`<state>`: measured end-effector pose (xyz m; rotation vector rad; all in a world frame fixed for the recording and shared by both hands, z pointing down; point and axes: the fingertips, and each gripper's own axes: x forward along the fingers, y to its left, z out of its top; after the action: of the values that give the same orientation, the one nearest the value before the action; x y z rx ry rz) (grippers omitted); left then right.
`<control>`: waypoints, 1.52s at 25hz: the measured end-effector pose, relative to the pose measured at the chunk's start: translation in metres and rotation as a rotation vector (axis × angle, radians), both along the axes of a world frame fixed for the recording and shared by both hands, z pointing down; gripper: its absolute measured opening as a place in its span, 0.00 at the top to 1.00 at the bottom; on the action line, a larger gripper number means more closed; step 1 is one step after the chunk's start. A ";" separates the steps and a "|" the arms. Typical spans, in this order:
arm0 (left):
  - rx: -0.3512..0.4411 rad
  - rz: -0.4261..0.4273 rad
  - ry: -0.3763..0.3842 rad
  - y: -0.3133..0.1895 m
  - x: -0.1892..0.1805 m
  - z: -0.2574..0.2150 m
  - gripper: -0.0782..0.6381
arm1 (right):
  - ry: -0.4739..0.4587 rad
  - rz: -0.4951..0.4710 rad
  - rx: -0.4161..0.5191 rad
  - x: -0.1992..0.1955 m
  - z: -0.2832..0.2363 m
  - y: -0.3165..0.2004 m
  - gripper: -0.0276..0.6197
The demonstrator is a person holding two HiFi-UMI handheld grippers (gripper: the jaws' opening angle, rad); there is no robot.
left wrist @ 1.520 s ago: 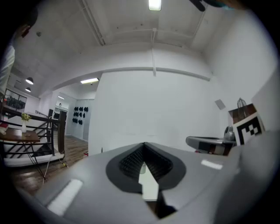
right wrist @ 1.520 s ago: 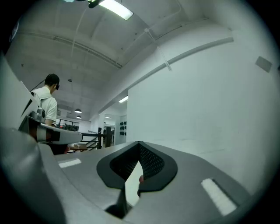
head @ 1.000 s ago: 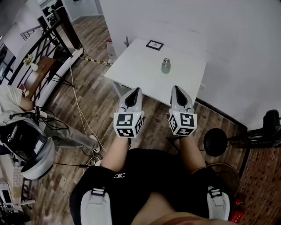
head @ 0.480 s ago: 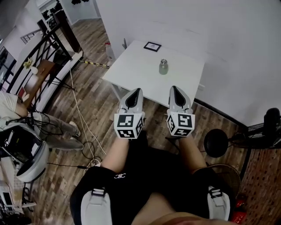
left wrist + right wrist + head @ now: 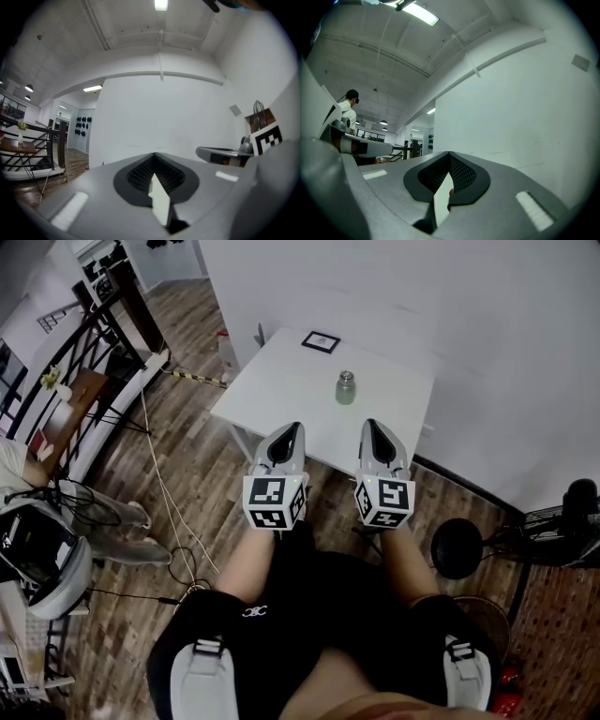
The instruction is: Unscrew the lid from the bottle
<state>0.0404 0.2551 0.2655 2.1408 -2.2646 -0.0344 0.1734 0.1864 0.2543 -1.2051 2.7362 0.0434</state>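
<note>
Two closed, empty jaws: left gripper point(image 5: 292, 427), right gripper point(image 5: 372, 424); glass bottle point(image 5: 346, 392), metal lid point(image 5: 346, 377) on.

table point(image 5: 281, 390): smooth matt white top. floor point(image 5: 187, 432): wood planks, slight sheen. bottle point(image 5: 346, 390): clear glass; lid point(image 5: 346, 377): metallic.

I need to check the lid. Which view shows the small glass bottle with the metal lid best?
The head view: the small glass bottle stands upright on the white table. Neither gripper view shows it, only wall.
</note>
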 end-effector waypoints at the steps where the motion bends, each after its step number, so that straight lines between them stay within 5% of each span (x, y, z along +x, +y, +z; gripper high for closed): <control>1: 0.000 -0.002 0.003 -0.019 -0.012 -0.008 0.82 | 0.005 -0.004 0.001 -0.012 -0.008 -0.019 0.95; 8: -0.001 0.033 0.005 -0.036 -0.013 0.020 0.82 | 0.012 0.022 0.001 -0.014 0.021 -0.029 0.95; 14: -0.014 0.083 0.021 -0.098 -0.035 0.026 0.82 | 0.022 0.064 -0.019 -0.036 0.028 -0.085 0.95; 23: -0.059 0.151 0.061 -0.195 -0.100 0.034 0.82 | 0.065 0.124 -0.057 -0.099 0.038 -0.170 0.95; 30: -0.107 0.247 0.087 -0.254 -0.150 0.051 0.82 | 0.106 0.208 -0.080 -0.137 0.047 -0.221 0.95; 38: -0.183 0.412 0.081 -0.308 -0.153 0.091 0.82 | 0.152 0.313 -0.125 -0.136 0.078 -0.263 0.95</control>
<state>-0.1128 -0.0529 0.3564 2.4030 -1.6730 0.0884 0.0377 -0.0766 0.3326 -1.7224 2.6790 -0.0011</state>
